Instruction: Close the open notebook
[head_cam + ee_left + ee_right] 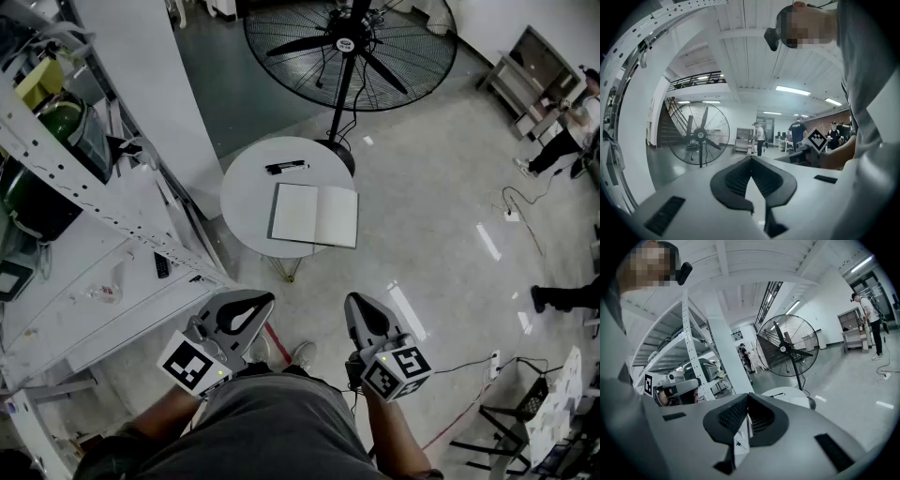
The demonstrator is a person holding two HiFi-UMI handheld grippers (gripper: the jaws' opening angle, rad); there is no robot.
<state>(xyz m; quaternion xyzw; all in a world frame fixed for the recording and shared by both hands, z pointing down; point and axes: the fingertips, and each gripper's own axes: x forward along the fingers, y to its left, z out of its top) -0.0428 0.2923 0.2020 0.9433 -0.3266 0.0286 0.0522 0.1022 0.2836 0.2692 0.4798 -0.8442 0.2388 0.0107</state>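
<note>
Nothing done yet; notebook (314, 215) lies open on the table (246, 192), well ahead; my left claw (264, 300) and right claw (356, 300) both clenched, empty.

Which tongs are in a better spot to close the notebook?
Probably right. The right tongs aim at the notebook on the round table; the left tongs look past it, toward the fan.

No legible writing; only square coded markers on the cubes of left tongs (255, 302) and right tongs (359, 305)
</note>
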